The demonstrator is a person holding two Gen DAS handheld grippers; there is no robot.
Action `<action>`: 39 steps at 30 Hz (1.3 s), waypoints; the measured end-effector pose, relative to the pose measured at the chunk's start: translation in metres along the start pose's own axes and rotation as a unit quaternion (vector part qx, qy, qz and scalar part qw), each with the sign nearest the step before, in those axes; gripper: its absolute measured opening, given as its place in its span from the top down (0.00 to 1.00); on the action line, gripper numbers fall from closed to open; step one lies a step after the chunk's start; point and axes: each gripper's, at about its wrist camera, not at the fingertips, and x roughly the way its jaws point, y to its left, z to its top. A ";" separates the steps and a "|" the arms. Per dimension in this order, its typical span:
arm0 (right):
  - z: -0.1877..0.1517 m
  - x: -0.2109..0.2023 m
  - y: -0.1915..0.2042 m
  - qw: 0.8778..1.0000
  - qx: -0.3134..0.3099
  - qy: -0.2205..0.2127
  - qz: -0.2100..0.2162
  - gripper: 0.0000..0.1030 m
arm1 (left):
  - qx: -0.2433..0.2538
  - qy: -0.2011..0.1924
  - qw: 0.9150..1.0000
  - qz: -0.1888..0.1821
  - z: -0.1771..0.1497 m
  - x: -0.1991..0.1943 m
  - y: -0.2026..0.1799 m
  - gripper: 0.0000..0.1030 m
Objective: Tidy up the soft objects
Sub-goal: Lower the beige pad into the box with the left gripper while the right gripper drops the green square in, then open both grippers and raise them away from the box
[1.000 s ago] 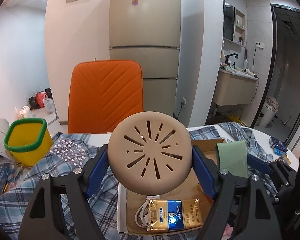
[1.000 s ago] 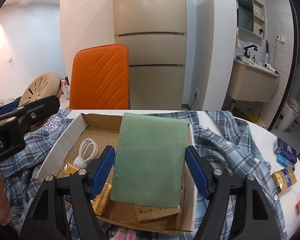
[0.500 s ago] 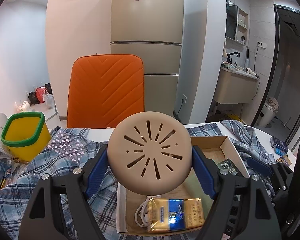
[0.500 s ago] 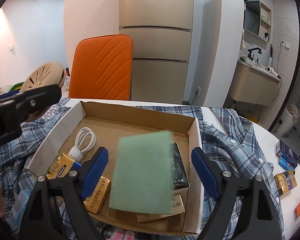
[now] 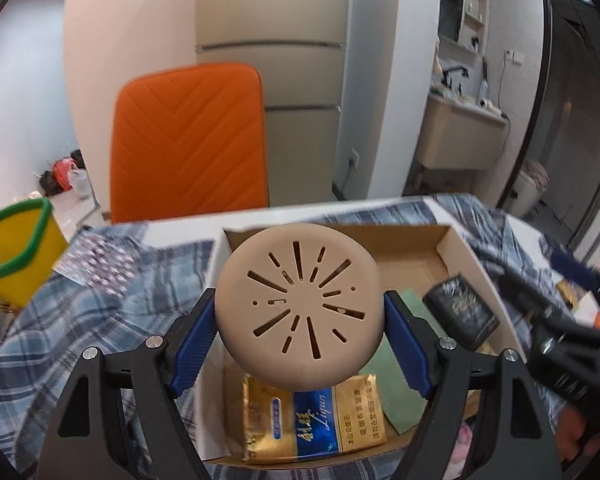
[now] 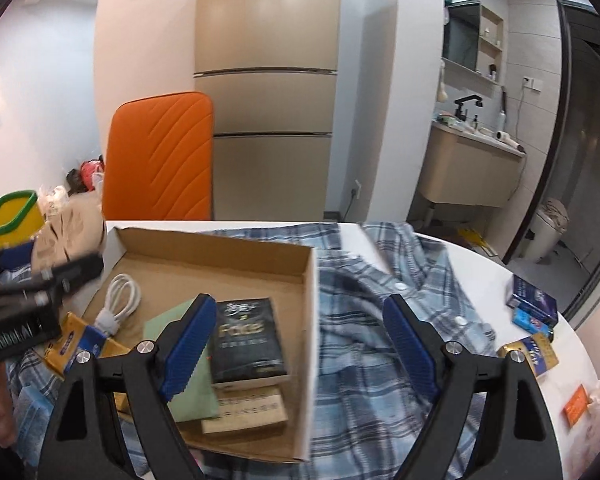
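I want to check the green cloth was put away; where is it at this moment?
The green cloth lies flat inside the cardboard box, in the right wrist view left of the black packet, partly behind the right gripper's left finger.

My left gripper grips a round tan slotted pad, both blue jaws pressed against its sides. I hold it above a cardboard box that sits on a blue plaid shirt spread over the desk. In the box under the pad lies a gold and blue packet; beside it lies a green cloth, then a black packet. My right gripper shows blurred at the right edge. A yellow bin with a green rim stands at the left, and an orange chair stands behind the desk.
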 end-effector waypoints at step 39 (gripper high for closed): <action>0.033 -0.083 -0.022 0.994 0.029 -0.109 -0.003 0.16 | 0.009 -0.154 0.988 0.015 0.023 -0.109 -0.018 0.01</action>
